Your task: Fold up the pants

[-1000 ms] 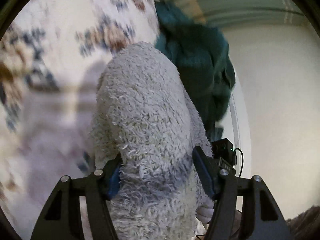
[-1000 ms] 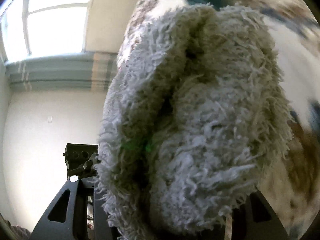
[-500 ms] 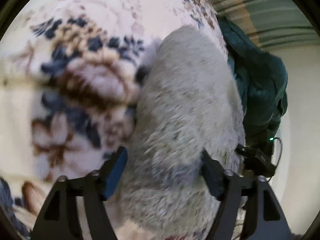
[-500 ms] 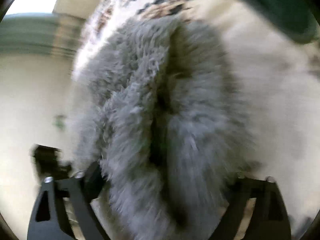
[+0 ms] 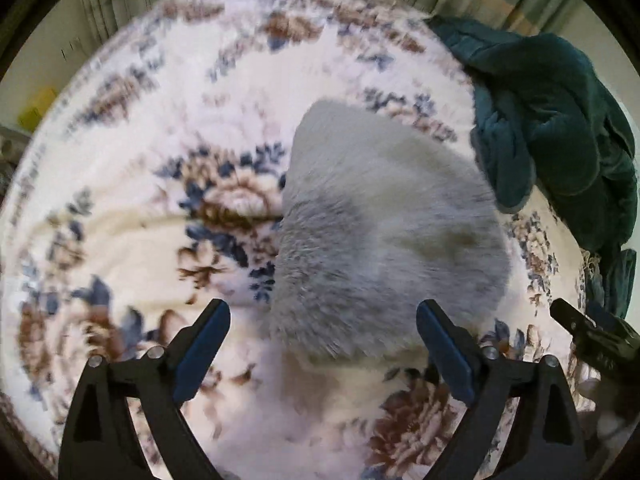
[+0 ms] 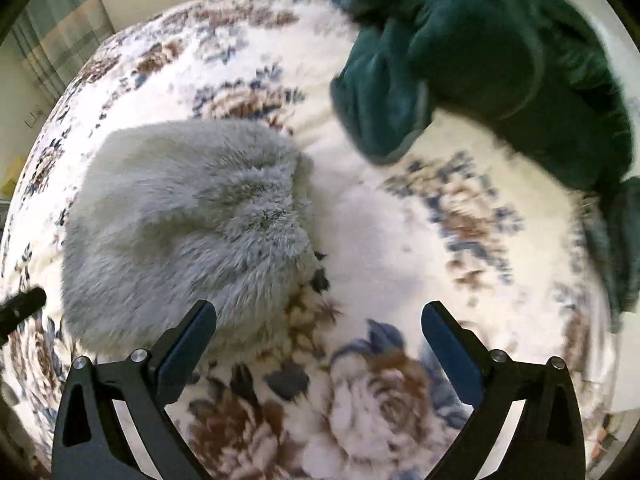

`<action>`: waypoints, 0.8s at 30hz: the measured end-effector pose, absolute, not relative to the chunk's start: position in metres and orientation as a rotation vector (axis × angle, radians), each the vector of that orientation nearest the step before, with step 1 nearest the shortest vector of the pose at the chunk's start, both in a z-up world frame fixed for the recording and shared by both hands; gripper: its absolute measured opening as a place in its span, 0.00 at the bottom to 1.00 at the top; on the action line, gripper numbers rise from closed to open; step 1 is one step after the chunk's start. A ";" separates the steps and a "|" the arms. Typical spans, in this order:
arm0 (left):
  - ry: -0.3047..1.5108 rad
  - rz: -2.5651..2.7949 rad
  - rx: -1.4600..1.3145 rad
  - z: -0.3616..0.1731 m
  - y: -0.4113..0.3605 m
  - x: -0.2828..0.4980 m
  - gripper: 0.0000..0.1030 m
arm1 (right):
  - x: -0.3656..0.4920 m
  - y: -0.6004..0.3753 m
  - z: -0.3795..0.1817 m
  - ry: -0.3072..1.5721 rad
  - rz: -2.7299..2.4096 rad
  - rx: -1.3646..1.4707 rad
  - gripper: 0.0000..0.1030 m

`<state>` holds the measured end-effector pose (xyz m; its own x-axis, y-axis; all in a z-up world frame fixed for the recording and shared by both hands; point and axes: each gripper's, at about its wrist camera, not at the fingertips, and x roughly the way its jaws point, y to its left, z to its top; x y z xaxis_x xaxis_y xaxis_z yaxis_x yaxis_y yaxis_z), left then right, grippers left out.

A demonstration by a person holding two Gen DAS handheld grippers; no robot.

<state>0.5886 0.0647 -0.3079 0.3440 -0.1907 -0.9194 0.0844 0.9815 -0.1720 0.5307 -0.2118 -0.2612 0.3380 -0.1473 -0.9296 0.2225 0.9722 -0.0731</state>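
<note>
Through my left wrist camera I look steeply down on the bed, and my left gripper (image 5: pixel 322 336) has its jaws spread wide and opening, the blue pads clear of everything. The grey fluffy pants (image 5: pixel 384 240) lie folded into a thick bundle on the floral blanket (image 5: pixel 132 208), ahead of the gripper and a little toward its right finger; the near edge of the bundle reaches in between the two fingertips in the picture, but neither pad touches it. Past the bundle, at the upper right, a dark teal garment (image 5: pixel 556 120) is heaped in a crumpled pile on the same blanket, its nearest fold just beside the far corner of the pants. At the right edge a black piece of my other gripper pokes into view. Through my right wrist camera, my right gripper (image 6: pixel 320 328) also stands wide, jaws opening, with only the blanket's (image 6: pixel 380 240) brown and blue flowers between the pads. Here the pants (image 6: pixel 192 220) sit to the left, their lower edge just above my left-hand fingertip and not pinched. The teal garment (image 6: pixel 500 68) fills the upper right, apart from the pants with a strip of blanket between them. Both views are somewhat blurred.
</note>
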 end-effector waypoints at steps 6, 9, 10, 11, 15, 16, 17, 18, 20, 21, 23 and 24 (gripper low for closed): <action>1.115 -0.159 -0.059 -0.232 0.049 0.544 0.92 | 0.511 -0.184 -0.185 1.113 -0.263 0.065 1.00; 1.069 -0.120 -0.025 -0.191 0.041 0.514 0.92 | 0.478 -0.179 -0.133 1.067 -0.240 0.056 1.00; 1.051 -0.103 -0.017 -0.175 0.040 0.500 0.92 | 0.466 -0.179 -0.117 1.055 -0.233 0.055 1.00; 1.041 -0.093 -0.015 -0.167 0.038 0.491 0.92 | 0.455 -0.179 -0.101 1.043 -0.226 0.055 1.00; 1.005 -0.065 -0.040 -0.123 0.035 0.447 0.92 | 0.403 -0.174 -0.039 0.994 -0.186 0.014 1.00; 0.996 -0.064 -0.043 -0.112 0.033 0.435 0.92 | 0.391 -0.173 -0.026 0.982 -0.174 0.006 1.00; 0.982 -0.055 -0.038 -0.099 0.031 0.421 0.92 | 0.381 -0.173 -0.016 0.974 -0.164 0.003 1.00; 0.971 -0.050 -0.032 -0.089 0.029 0.409 0.92 | 0.370 -0.173 -0.005 0.966 -0.155 0.002 1.00; 0.950 -0.039 -0.029 -0.070 0.026 0.387 0.92 | 0.347 -0.174 0.020 0.946 -0.136 0.001 1.00; 0.938 -0.033 -0.032 -0.061 0.025 0.375 0.92 | 0.337 -0.174 0.031 0.934 -0.129 -0.007 1.00; 0.914 -0.018 -0.034 -0.042 0.022 0.353 0.92 | 0.317 -0.174 0.055 0.911 -0.109 -0.011 1.00; 0.901 -0.013 -0.034 -0.033 0.020 0.341 0.92 | 0.307 -0.176 0.065 0.901 -0.101 -0.010 1.00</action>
<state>0.3409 0.0199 -0.0325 0.6206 -0.0255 -0.7837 -0.0027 0.9994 -0.0347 0.3068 -0.1758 0.0654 0.6167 -0.0921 -0.7818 0.0840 0.9952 -0.0510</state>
